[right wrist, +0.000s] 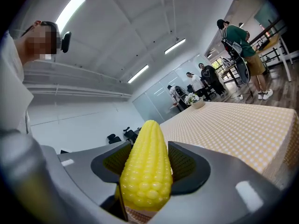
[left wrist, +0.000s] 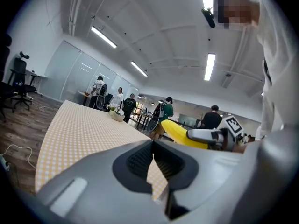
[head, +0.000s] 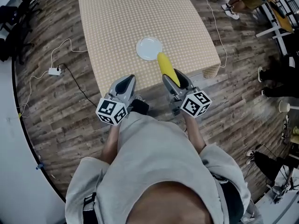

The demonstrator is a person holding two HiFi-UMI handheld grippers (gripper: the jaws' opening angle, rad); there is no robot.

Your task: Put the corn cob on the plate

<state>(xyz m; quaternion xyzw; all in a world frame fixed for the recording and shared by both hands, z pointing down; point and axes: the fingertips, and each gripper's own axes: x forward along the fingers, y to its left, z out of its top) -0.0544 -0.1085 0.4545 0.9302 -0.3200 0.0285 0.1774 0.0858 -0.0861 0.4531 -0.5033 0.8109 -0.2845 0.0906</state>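
Observation:
A yellow corn cob is clamped between the jaws of my right gripper, its tip reaching over the near edge of the table toward the white plate. In the right gripper view the corn cob fills the gap between the two dark pads and points forward. My left gripper hovers beside it at the table's near edge, shut with nothing in it; in the left gripper view its pads meet. The corn cob and right gripper show to its right there.
The table wears a beige checked cloth and bears only the plate in the head view; a small flower pot stands far off. White cables lie on the wood floor to the left. Several people stand beyond the table.

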